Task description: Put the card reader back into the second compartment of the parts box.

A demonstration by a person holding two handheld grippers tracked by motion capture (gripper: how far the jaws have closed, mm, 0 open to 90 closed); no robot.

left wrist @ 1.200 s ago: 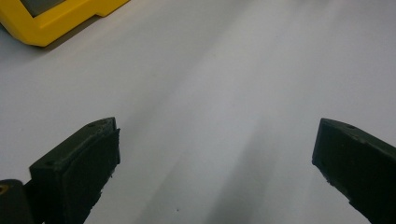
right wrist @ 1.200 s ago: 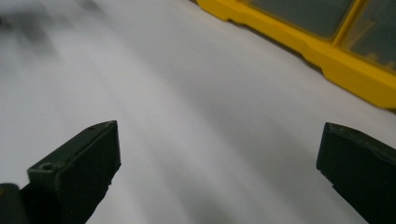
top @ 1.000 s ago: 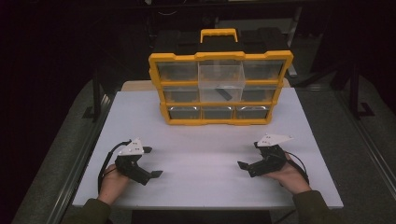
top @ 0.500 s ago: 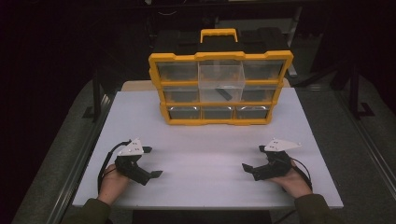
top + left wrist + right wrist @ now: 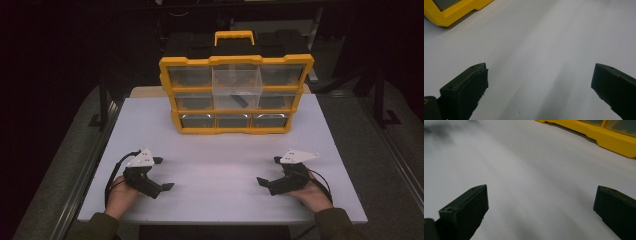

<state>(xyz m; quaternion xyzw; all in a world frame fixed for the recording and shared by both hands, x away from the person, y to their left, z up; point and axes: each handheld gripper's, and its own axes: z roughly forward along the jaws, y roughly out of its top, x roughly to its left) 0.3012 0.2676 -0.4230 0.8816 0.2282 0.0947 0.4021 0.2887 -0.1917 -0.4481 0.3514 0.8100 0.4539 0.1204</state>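
A yellow organiser (image 5: pixel 235 127) with clear drawers stands at the back middle of the white table (image 5: pixel 220 150). Its top middle drawer (image 5: pixel 236 80) is pulled forward, and a small dark object (image 5: pixel 240 100) lies inside it. My left gripper (image 5: pixel 163 173) rests near the front left, open, nothing between its jaws. My right gripper (image 5: pixel 268 170) rests at the front right, also open and holding nothing. In the left gripper view the left gripper (image 5: pixel 540 90) faces bare table, with the organiser's corner (image 5: pixel 451 12) at top left. In the right gripper view the right gripper (image 5: pixel 540 211) has the organiser's base (image 5: pixel 609 137) at top right.
A black case (image 5: pixel 235 45) sits behind the organiser. Bare white tabletop lies between the two grippers and in front of the organiser. Metal frame rails (image 5: pixel 85 170) run along both sides of the table, and the surroundings are dark.
My right gripper has shifted slightly right and toward the near edge. The left gripper and the organiser have stayed where they were.
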